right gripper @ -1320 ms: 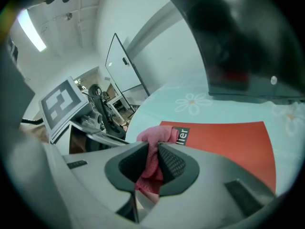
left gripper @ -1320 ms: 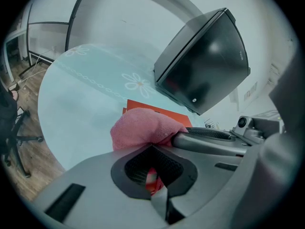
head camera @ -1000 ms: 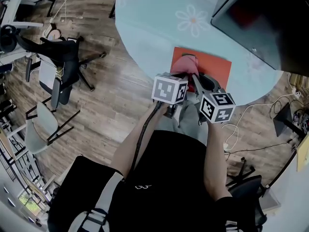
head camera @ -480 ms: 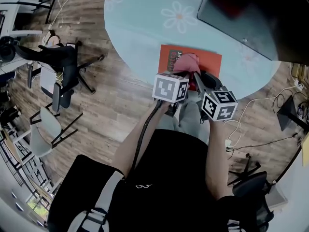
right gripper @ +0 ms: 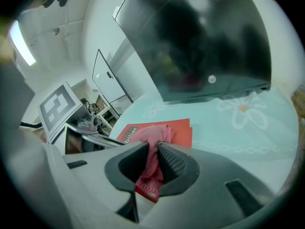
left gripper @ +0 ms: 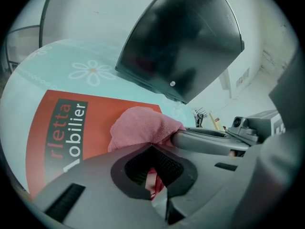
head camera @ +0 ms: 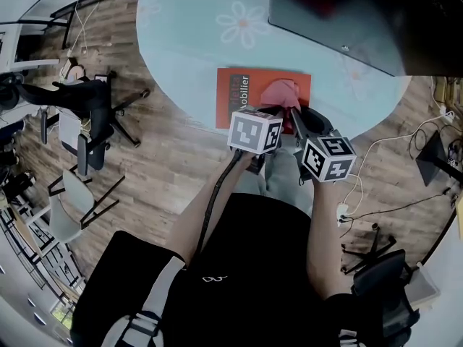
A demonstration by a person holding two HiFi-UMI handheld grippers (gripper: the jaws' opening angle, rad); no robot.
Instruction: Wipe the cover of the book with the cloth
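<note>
Right gripper [right gripper: 153, 156] jaws clamped the cloth [right gripper: 156, 133]; left gripper [left gripper: 153, 173] jaws sat closed. Likely best: press flat across the book [left gripper: 57, 132] ahead.

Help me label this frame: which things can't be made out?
Book title: too small in head view; partly behind left gripper in its view.
Cover under cloth: hidden, all views.
Red sliver between its jaws: cannot identify.
Dark panel: cut off by head view's top edge.
</note>
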